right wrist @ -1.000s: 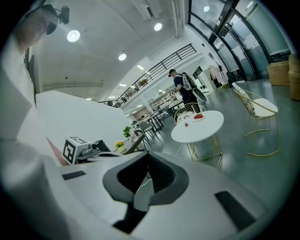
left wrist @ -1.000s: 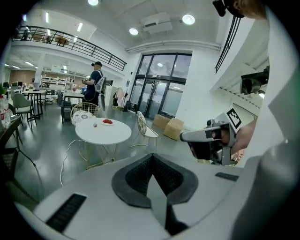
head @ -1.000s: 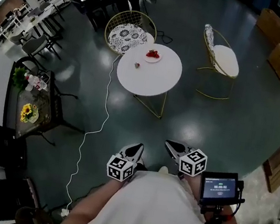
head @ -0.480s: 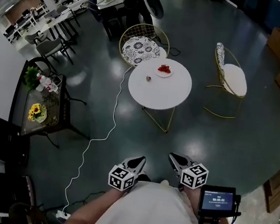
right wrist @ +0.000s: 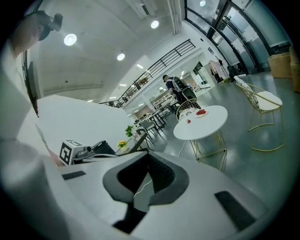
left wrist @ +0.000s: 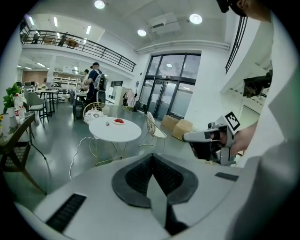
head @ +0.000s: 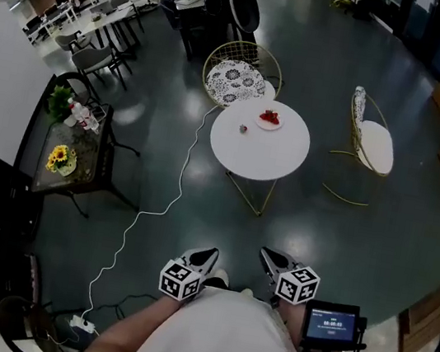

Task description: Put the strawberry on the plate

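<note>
Your left tongs (head: 209,254) and right tongs (head: 266,255) are both closed and empty, well apart from the white desk (head: 278,156) bearing strawberry (head: 244,128) and plate (head: 268,126).

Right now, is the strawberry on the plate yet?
Not yet. Done: nothing so far, though the plate on the white table already holds some red fruit. In hand: nothing; the left tongs and right tongs are both shut and empty, far back from the table. Left: get to the table, pick up the lone strawberry lying beside the plate, and set it on.
</note>
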Demonstrator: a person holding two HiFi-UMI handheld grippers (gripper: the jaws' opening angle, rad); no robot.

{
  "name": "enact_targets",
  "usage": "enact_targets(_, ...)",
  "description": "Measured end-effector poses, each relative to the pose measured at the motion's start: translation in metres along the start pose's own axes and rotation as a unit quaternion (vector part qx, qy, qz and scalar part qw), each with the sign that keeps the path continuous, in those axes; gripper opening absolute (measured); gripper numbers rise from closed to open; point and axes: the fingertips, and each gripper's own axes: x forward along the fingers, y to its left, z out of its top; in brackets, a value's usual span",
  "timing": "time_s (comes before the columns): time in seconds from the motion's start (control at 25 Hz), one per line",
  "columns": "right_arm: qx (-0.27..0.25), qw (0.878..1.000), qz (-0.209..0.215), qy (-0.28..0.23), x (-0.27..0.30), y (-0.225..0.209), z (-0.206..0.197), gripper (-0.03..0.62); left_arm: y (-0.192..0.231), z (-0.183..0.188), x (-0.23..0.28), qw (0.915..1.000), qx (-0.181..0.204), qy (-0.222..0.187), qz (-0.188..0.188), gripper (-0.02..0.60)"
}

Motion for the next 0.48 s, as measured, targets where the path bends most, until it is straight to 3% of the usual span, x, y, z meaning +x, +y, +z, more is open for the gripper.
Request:
enact_targets(0.24, 0.011, 1.0, 0.007, 0.008, 0.014, -0.012, 0.008, 0.008, 0.017, 0.002, 0.006, 0.9996, -0.016, 0.008, 0.023, 0.006)
enact_targets(0.48, 0.016, 1.0, -0.002, 0.018, 0.028, -0.018, 0.01, 0.008, 0.029, 0.004, 0.022, 0.9997, -0.018, 0.015, 0.004, 0.006)
